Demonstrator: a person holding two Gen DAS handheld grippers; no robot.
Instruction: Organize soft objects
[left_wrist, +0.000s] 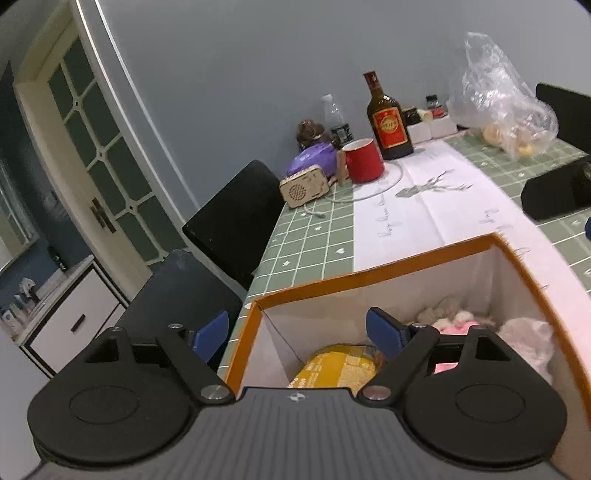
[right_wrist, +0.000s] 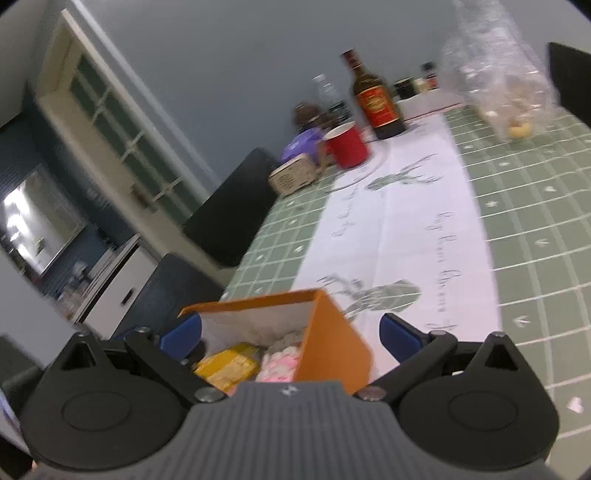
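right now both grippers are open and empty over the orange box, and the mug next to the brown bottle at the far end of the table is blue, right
Not quite: the mug is red, not blue, as the left wrist view shows. The rest holds: the left gripper and right gripper are open and empty at the orange box, and the mug stands beside the brown bottle.

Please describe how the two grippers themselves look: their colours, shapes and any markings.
Both look alike. The left gripper and the right gripper each have a ribbed dark grey body with a small white logo, two round black discs, black link arms with silver pivot bolts, and blue fingers. No cables or sleeves show.
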